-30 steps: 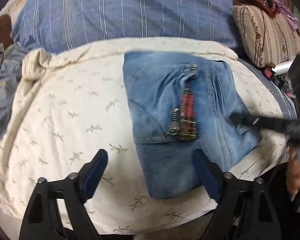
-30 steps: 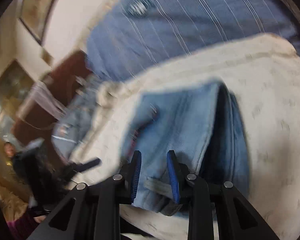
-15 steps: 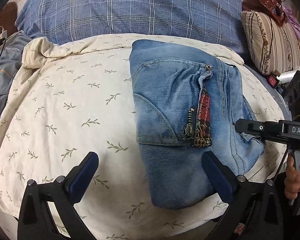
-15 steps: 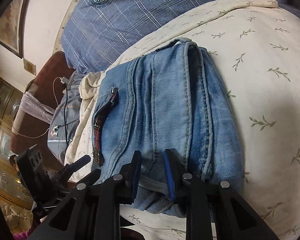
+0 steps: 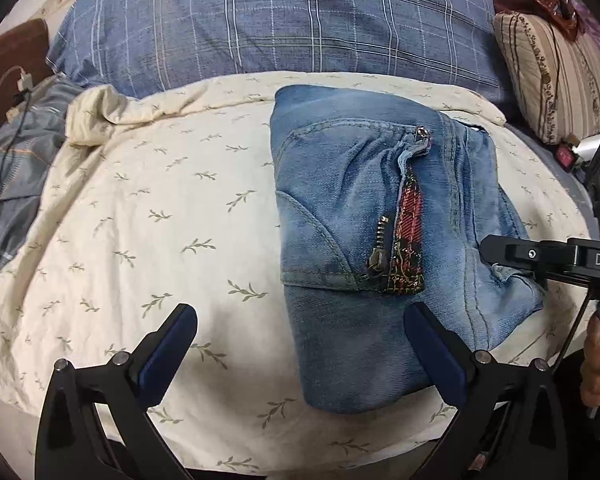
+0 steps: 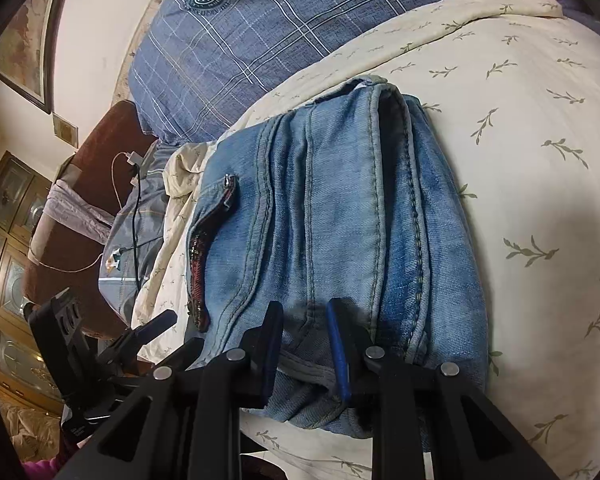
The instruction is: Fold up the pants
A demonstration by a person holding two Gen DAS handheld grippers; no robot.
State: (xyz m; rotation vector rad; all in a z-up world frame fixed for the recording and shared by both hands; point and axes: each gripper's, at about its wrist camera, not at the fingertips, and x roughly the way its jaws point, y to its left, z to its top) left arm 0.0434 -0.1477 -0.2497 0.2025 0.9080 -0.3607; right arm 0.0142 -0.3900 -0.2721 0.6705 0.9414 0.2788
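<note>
Leaf-print bedspread (image 5: 148, 216), folded jeans (image 5: 364, 240), right claw (image 6: 306, 344) gripping them

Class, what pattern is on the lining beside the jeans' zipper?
Red plaid lining on the jeans, clearest in the left wrist view.

Leaf-print cream sheet (image 5: 148, 240), blue plaid pillow (image 5: 300, 24)

Your left gripper (image 5: 300, 344) had black angular arms, silver screw heads and dark blue pads (image 5: 168, 350). Your right gripper (image 6: 306, 340) matched it, and white letters "DAS" marked its black side in the left view.
</note>
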